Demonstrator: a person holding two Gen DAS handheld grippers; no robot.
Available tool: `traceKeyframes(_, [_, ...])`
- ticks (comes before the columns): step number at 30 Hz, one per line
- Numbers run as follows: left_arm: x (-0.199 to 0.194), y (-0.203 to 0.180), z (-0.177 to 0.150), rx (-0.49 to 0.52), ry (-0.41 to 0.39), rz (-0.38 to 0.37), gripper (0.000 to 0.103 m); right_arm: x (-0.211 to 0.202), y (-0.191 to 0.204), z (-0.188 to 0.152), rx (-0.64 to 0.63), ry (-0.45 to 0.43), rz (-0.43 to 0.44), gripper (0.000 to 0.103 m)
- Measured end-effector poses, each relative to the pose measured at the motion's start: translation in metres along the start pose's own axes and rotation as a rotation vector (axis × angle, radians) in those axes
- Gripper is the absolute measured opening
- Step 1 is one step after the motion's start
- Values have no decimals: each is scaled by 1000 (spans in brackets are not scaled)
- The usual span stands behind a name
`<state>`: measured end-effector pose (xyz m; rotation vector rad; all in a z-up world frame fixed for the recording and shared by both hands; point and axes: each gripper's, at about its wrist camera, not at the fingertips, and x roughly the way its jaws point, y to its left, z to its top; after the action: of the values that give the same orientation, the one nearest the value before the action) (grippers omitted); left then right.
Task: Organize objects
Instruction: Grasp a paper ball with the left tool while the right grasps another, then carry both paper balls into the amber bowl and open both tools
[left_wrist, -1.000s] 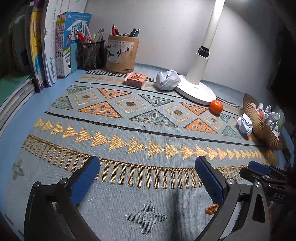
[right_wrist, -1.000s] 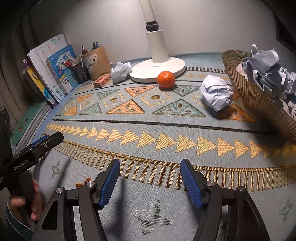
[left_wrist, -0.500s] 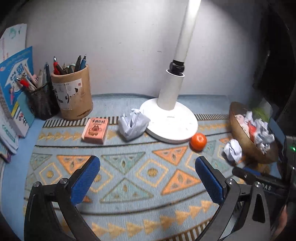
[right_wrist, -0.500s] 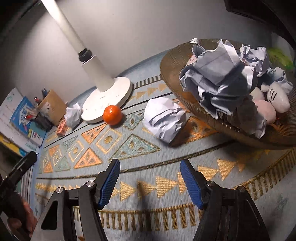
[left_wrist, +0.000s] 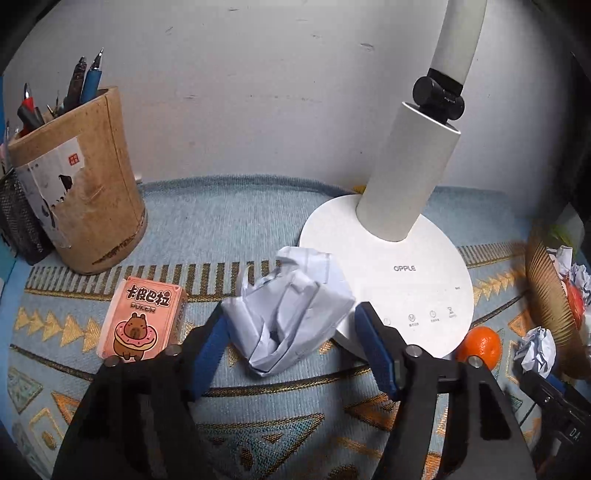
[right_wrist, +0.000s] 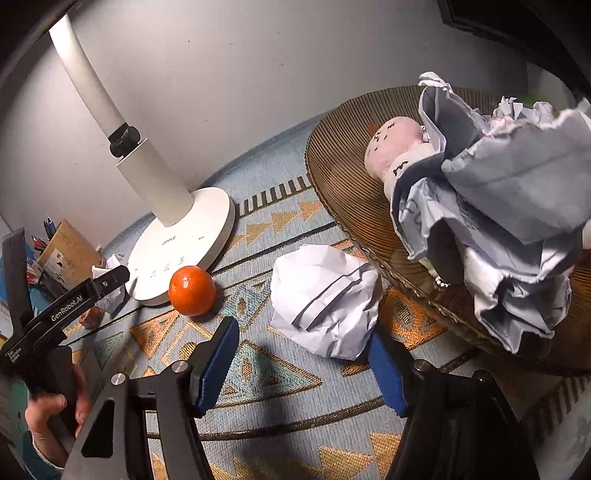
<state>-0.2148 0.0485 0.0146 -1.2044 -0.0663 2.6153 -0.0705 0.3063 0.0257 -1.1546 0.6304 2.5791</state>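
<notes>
Left gripper (left_wrist: 291, 345) jaws just narrowed, a crumpled paper ball (left_wrist: 291, 314) between its fingers, contact unclear, right gripper (right_wrist: 301, 365) open, second paper ball (right_wrist: 325, 299) just ahead, beside basket (right_wrist: 343, 184)

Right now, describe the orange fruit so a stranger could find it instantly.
Find the white desk lamp on the patterned mat. The orange sits against the front rim of the lamp's round base. It is the only smooth, bright round thing among crumpled white paper balls.
</notes>
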Motion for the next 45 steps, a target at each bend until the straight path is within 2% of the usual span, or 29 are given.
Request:
traceKeyframes(3, [-11,-1,-3,-6,-32,6,58,2,-1,2,4,4,38,47])
traceKeyframes(10, [-77,-13,-32,-22,-73,-44,58,-15,0,-6,-9,3,164,44])
traceKeyframes(12, [-99,-15,-49,-42,-69,-60,58,-30,2,-15,-38,20,240,44])
traceKeyframes(16, [-137,-20,-94,-85,-59,-61,58,-61,20,-43,-258,113,371,44])
traceKeyframes(19, [-153,-28,-130,-104,-54,-35,58,-79,29,-79,-463,163,387,44])
traceKeyframes(21, [-154,-32,-151,-114,-45,-12,58,-83,27,-96,-523,181,384,44])
traceKeyframes(24, [-152,-35,-167,-127,-41,9,58,-85,16,-108,-517,220,424,44])
traceKeyframes(26, [-154,-36,-173,-124,-71,18,58,-86,12,-111,-516,223,410,48])
traceKeyframes(28, [-158,-39,-176,-112,-96,47,58,-87,2,-110,-507,222,373,58])
traceKeyframes(30, [-162,-42,-178,-96,-134,51,58,-90,-5,-109,-471,215,378,68])
traceKeyframes(32, [-162,-43,-178,-93,-127,49,58,-91,-10,-108,-436,218,386,73])
traceKeyframes(34, [-158,-41,-178,-104,-107,40,58,-91,-9,-107,-402,211,385,85])
traceKeyframes(40, [-159,-38,-179,-121,-111,20,58,-83,-1,-100,-337,189,352,86])
traceKeyframes(41, [-158,-38,-179,-120,-109,20,58,-83,0,-99,-331,183,355,85])
traceKeyframes(42, [-158,-39,-179,-119,-106,21,58,-82,1,-99,-328,176,360,79])
traceKeyframes(43, [-157,-39,-179,-118,-104,22,58,-82,2,-100,-333,171,360,58])
traceKeyframes(44, [-157,-39,-179,-116,-102,22,58,-81,4,-100,-345,175,351,54])
traceKeyframes(45, [-157,-40,-179,-114,-101,22,58,-81,4,-101,-351,169,344,53])
